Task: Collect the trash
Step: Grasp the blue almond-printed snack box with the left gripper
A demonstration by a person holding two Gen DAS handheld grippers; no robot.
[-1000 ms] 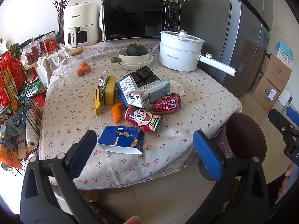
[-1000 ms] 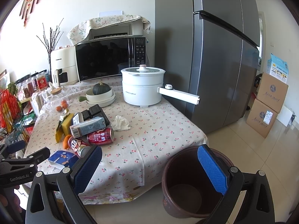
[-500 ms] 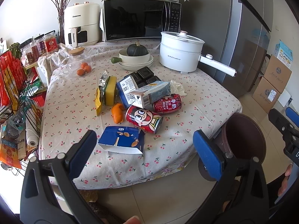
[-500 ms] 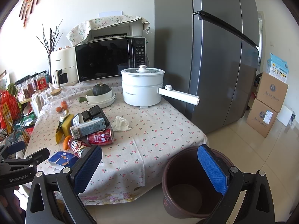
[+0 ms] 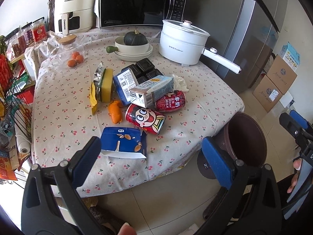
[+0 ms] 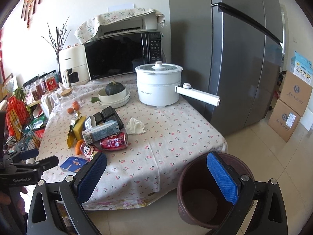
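Observation:
Trash lies heaped on the cherry-print tablecloth: a flat blue wrapper nearest the front edge, a red cartoon can, a red milk can, a grey-blue carton, an orange peel, a crumpled tissue and a yellow snack bag. A brown bin stands on the floor at the table's right corner. My left gripper hangs open just short of the table edge, in front of the blue wrapper. My right gripper is open, low by the bin, holding nothing.
Further back stand a white electric pot, a bowl with a dark squash, a microwave, an air fryer and a glass jar with oranges. A wire rack crowds the left. A fridge and cardboard boxes fill the right.
The left gripper has edged slightly forward toward the table. The right gripper has barely moved. Both stay open.

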